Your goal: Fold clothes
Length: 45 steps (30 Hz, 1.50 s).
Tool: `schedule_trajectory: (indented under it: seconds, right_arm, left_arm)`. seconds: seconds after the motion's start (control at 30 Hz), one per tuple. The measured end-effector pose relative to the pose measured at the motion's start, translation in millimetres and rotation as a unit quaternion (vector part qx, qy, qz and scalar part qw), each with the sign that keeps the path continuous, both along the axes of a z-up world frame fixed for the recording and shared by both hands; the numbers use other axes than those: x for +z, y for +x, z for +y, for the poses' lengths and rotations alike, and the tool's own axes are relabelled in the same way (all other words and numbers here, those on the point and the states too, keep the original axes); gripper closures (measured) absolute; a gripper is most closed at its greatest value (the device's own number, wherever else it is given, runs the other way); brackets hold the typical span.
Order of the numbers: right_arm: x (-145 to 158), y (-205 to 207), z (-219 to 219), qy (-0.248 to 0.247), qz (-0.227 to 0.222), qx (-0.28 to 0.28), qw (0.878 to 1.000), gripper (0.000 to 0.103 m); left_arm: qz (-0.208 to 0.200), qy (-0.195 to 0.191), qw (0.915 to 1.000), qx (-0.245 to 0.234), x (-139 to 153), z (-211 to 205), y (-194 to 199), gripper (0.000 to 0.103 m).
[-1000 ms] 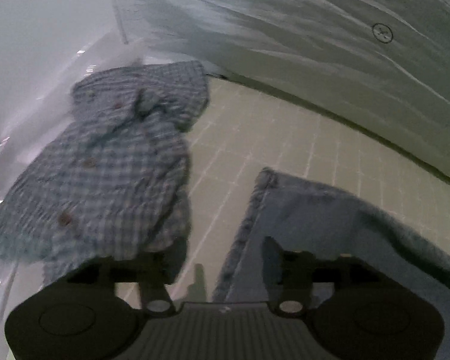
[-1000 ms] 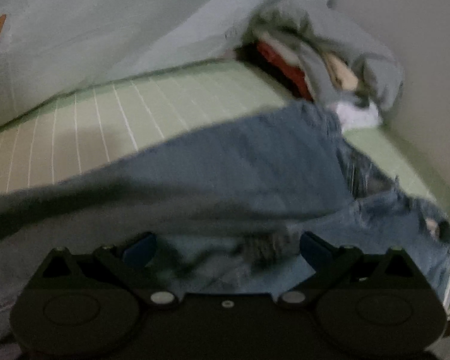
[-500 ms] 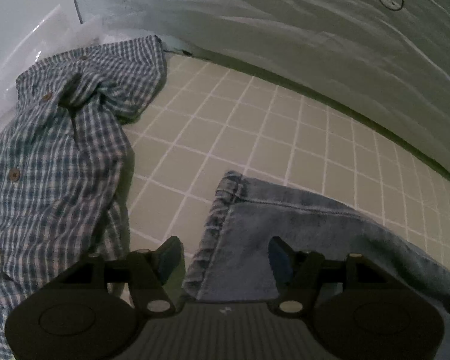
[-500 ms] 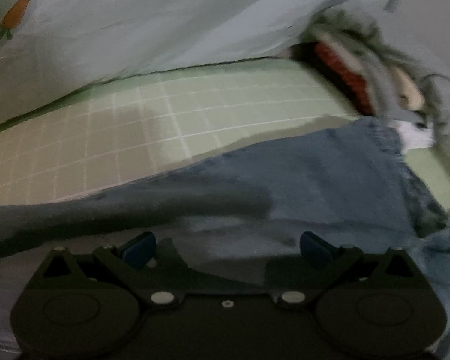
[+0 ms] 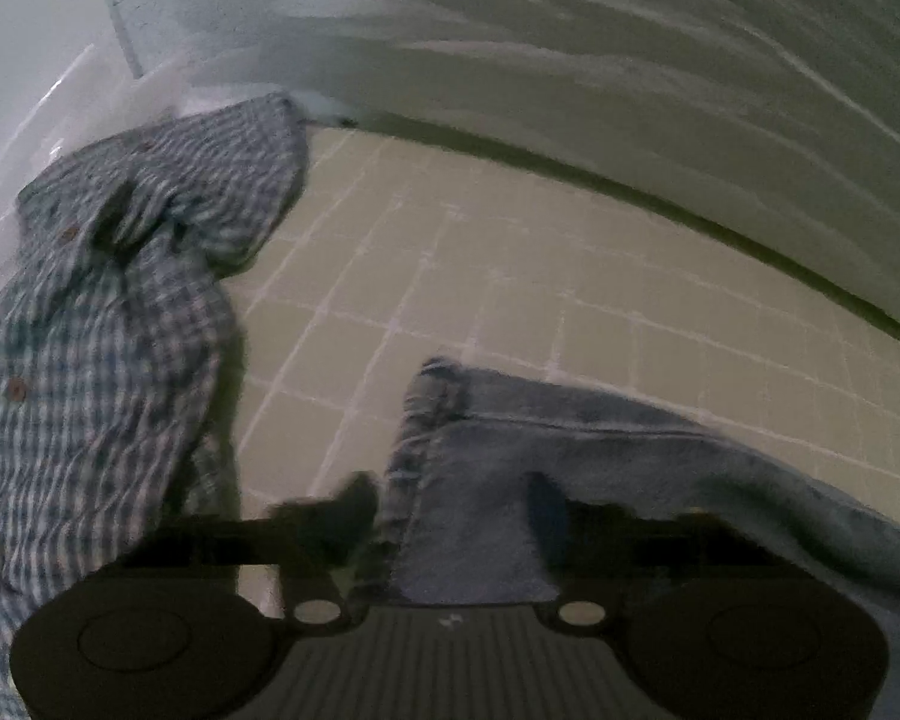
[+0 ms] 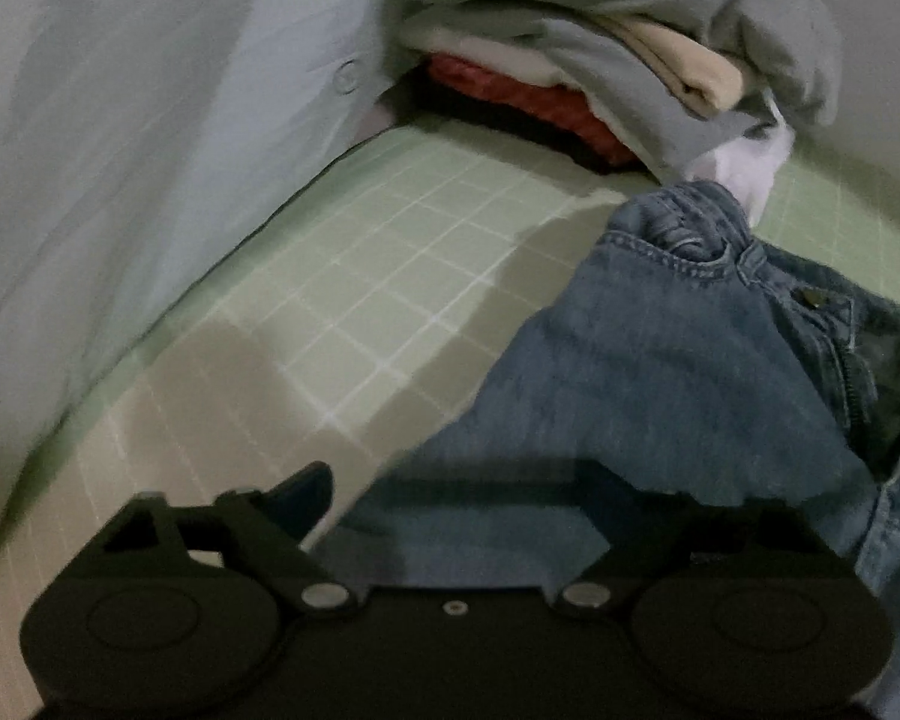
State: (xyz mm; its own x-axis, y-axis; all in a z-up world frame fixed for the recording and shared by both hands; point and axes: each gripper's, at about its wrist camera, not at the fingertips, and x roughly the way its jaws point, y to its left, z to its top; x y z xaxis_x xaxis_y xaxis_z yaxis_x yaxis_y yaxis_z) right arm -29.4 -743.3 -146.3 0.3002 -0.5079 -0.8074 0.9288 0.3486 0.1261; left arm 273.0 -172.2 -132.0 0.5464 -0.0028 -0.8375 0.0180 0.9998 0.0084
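The green gridded mat [image 5: 510, 276] carries my jeans [image 6: 660, 372] — faded blue denim, rumpled, waistband and zip lying open toward the stacked clothes [image 6: 570, 90]. My right gripper [image 6: 474, 498] and my left gripper [image 5: 450, 510] both stand wide, denim lying between the fingers — the hem at the left one, just beside a checked shirt [image 5: 120, 300]

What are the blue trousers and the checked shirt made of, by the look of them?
The blue trousers look like washed denim: faded blue, contrast stitching along the pocket, a metal button and a zip. The checked shirt looks like thin woven cotton, possibly crinkled, with brown buttons; blur leaves the weave uncertain.
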Motion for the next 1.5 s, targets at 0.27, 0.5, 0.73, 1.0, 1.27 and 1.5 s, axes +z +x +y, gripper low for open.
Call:
schedule_trajectory:
  seconds: [0.27, 0.5, 0.73, 1.0, 1.27, 1.5]
  right_arm:
    - [-0.9, 3.9, -22.0, 0.025, -0.004, 0.014, 1.0, 0.094]
    - [36.0, 13.0, -31.9, -0.046, -0.052, 0.033, 0.997, 0.102]
    - [25.5, 22.2, -16.9, -0.026, -0.045, 0.066, 0.996, 0.026]
    - [12.8, -1.5, 78.5, -0.068, 0.041, 0.173, 0.982, 0.021]
    - [10.4, -24.6, 145.1, -0.058, 0.063, 0.224, 0.971, 0.019]
    - [20.8, -52.0, 170.3, -0.076, 0.067, 0.242, 0.965, 0.019]
  left_arm:
    - [-0.015, 0.021, 0.9996, 0.009, 8.0, -4.2, 2.1, 0.092]
    - [-0.063, -0.038, 0.9962, 0.048, 34.2, -1.7, 19.5, 0.091]
    - [0.003, -0.042, 0.9948, 0.093, 19.7, 6.2, 16.5, 0.04]
    - [0.037, -0.012, 0.9962, 0.078, 6.3, 11.8, -38.9, 0.029]
    - [0.019, 0.02, 0.9986, 0.046, 6.9, 7.6, -63.4, 0.09]
    - [0.009, 0.01, 0.9953, 0.096, 6.4, 37.0, -57.7, 0.092]
